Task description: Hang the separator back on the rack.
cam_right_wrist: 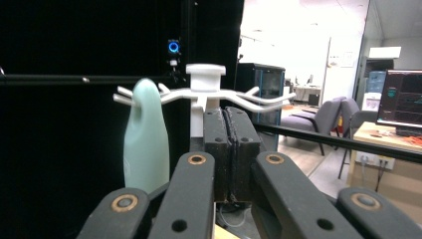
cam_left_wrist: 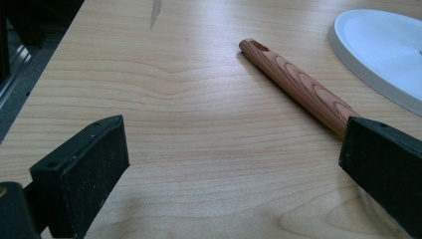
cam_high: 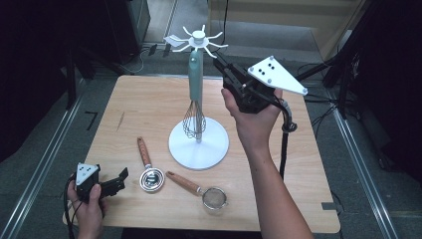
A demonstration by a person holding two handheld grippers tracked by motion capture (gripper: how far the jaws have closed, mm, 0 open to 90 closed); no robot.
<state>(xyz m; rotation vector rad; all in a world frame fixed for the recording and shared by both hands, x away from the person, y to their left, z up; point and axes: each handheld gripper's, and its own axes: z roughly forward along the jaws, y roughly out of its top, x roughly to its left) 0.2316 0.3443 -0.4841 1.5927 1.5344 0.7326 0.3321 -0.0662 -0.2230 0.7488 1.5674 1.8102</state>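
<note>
A white utensil stand (cam_high: 198,144) with a ring of hooks at its top (cam_high: 199,40) rises from the middle of the table. A whisk with a pale teal handle (cam_high: 194,74) hangs beside its post, wires (cam_high: 194,122) down near the round base. My right gripper (cam_high: 219,60) is raised just right of the hooks, shut and empty; in the right gripper view its pads (cam_right_wrist: 219,149) meet before the stand top (cam_right_wrist: 205,79), the teal handle (cam_right_wrist: 146,144) to their left. My left gripper (cam_high: 119,179) rests open at the table's front left.
A wooden-handled metal ladle (cam_high: 149,174) lies just right of the left gripper; its handle (cam_left_wrist: 298,84) runs between the open jaws toward the white base (cam_left_wrist: 388,45). A small wooden-handled strainer (cam_high: 214,197) lies near the front edge. Dark stands surround the table.
</note>
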